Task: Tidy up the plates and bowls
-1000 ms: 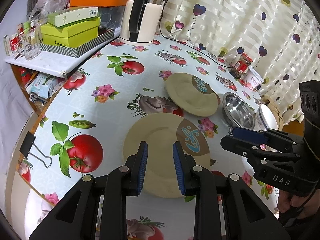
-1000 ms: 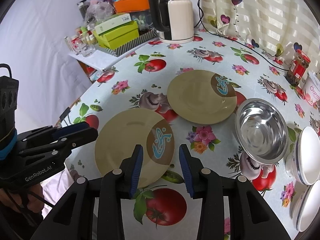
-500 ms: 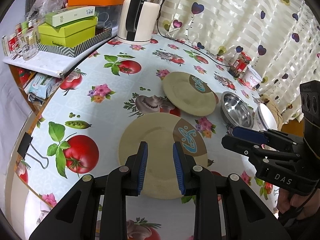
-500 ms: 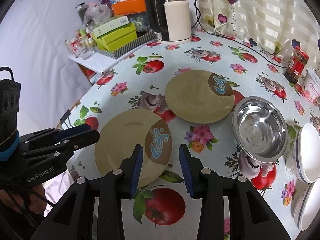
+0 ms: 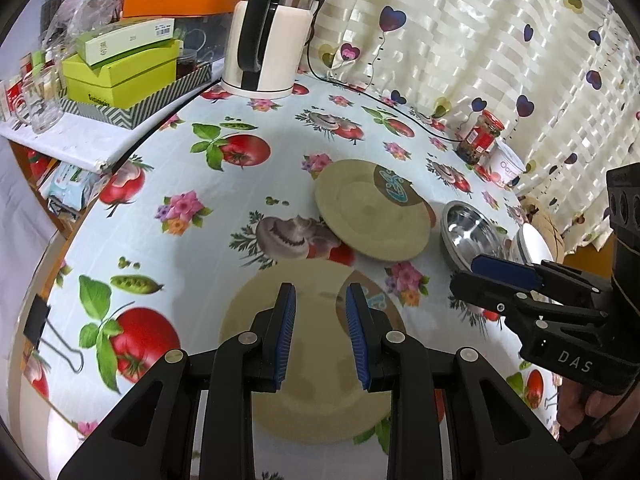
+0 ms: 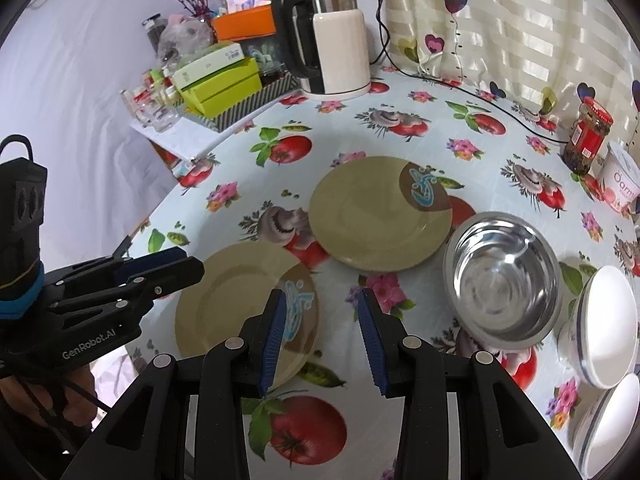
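Observation:
Two tan plates with a brown patch lie on the table: the near plate [image 5: 316, 364] [image 6: 236, 300] and the far plate [image 5: 372, 210] [image 6: 376, 212]. A steel bowl [image 6: 504, 280] [image 5: 468, 232] sits to the right of the far plate. White bowls [image 6: 608, 316] stand at the far right. My left gripper [image 5: 320, 316] is open and empty, above the near plate. My right gripper [image 6: 322, 320] is open and empty, over the near plate's right edge. Each gripper shows in the other's view, the right one [image 5: 500, 276] and the left one [image 6: 160, 268].
An electric kettle [image 6: 336, 40] with a cord stands at the back. Green boxes [image 5: 120, 68] and glasses sit on a shelf at the back left. A jar [image 6: 586, 140] and a yoghurt tub [image 6: 620, 180] stand at the back right. A binder clip [image 5: 40, 320] holds the tablecloth's left edge.
Both grippers have drawn back and risen a little, so the plates sit further from the fingertips. The plates and bowls have not moved. Both grippers stay open.

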